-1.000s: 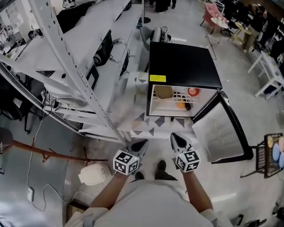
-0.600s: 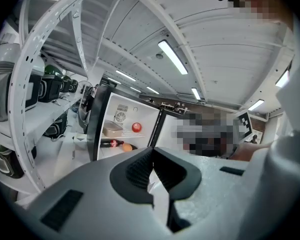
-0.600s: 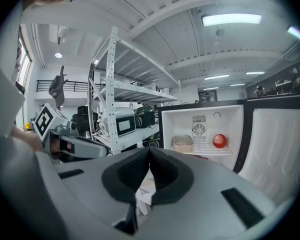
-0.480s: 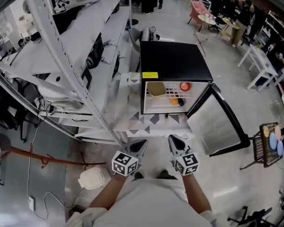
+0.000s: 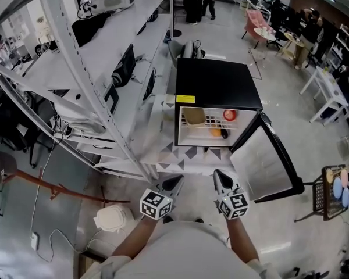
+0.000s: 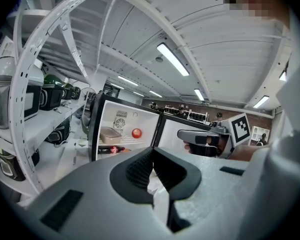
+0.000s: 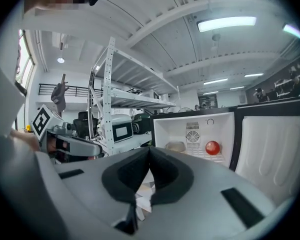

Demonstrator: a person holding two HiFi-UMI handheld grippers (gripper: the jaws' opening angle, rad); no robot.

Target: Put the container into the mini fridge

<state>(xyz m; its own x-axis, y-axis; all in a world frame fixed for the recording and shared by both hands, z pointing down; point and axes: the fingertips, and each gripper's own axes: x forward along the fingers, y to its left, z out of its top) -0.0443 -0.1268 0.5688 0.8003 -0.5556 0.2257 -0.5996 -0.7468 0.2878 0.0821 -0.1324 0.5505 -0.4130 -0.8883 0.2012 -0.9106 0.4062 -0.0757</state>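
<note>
The black mini fridge (image 5: 218, 83) stands on the floor ahead with its door (image 5: 267, 161) swung open to the right. A tan lidded container (image 5: 193, 116) sits on its upper wire shelf, left of a red round thing (image 5: 230, 114); an orange item and a dark bottle lie below. My left gripper (image 5: 173, 183) and right gripper (image 5: 221, 178) hang side by side well short of the fridge, both shut and empty. The container (image 6: 110, 134) shows in the left gripper view, and the container (image 7: 176, 146) shows in the right gripper view.
A tall white shelving rack (image 5: 93, 86) with appliances runs along the left. A white round appliance (image 5: 109, 220) with a cord lies on the floor at lower left. A small cart (image 5: 331, 185) stands at the right edge. People and chairs are far behind.
Both grippers stay shut, empty and side by side. The head view has shifted a little, so the fridge sits slightly differently in frame. The container has not moved.
</note>
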